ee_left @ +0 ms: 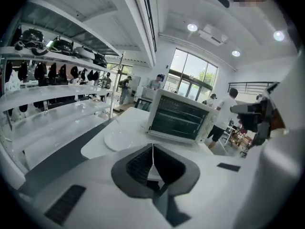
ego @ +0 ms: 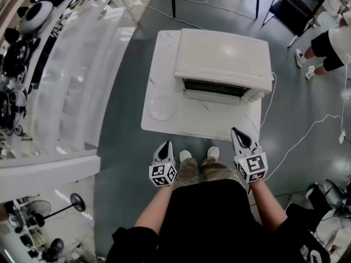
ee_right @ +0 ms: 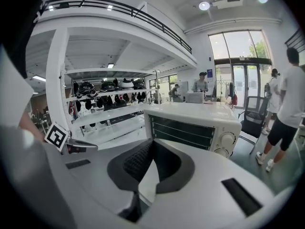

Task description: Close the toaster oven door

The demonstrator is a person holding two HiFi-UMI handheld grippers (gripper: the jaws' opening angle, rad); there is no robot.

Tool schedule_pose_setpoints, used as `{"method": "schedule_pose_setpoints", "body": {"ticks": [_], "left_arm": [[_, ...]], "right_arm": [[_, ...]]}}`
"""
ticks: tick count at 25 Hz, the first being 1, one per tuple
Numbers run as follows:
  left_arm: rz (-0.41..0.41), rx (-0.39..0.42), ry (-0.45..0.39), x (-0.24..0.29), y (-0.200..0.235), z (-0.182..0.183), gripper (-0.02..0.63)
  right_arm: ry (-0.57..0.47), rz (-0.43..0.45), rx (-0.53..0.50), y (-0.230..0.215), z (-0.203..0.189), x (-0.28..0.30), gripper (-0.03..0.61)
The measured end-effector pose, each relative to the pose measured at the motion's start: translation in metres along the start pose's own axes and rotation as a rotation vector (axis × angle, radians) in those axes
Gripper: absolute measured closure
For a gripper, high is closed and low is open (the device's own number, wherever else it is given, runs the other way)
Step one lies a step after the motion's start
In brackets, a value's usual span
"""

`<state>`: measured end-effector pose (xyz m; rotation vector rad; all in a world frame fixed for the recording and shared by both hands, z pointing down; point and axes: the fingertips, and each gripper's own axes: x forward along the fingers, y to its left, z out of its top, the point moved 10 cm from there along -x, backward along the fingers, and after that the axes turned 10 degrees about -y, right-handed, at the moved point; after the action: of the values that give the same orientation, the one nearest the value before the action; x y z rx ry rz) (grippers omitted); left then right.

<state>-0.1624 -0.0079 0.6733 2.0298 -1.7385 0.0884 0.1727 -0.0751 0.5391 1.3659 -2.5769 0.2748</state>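
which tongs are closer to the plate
Left. The left tongs sit just off the table edge in front of the plate; the right tongs are farther along that edge, in front of the oven.

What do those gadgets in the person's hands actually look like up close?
The left gripper and right gripper are white plastic shells tapering to two jaws lined with dark ribbed pads. Each carries a cube of black-and-white square markers. No cables show. The person wears a black short-sleeved top.
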Motion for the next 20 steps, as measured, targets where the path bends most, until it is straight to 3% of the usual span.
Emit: {"method": "schedule_pose_setpoints", "body": {"ticks": [4,10,14,17,20], "left_arm": [[-0.068,0.045,0.081,0.023,0.011,-0.019,0.594],[-0.109,0.04,0.136,0.056,0.014,-0.054,0.592],[-0.151,-0.014,0.182,0.072,0.02,-0.072,0.592],[-0.183,0.011,0.212,0.086,0.025,-0.08,0.589],[-0.223,0.046,0.264,0.094,0.022,-0.093,0.524]], "right_arm": [[-0.002,-0.03,-0.002,0.007,0.01,0.01,0.557],[0.051,-0.004,-0.086,0.015,0.005,0.037,0.557],[0.057,0.021,-0.101,0.023,0.005,0.046,0.557],[0.06,0.04,-0.114,0.025,0.006,0.048,0.557],[0.082,0.035,-0.116,0.022,0.004,0.045,0.557]]}}
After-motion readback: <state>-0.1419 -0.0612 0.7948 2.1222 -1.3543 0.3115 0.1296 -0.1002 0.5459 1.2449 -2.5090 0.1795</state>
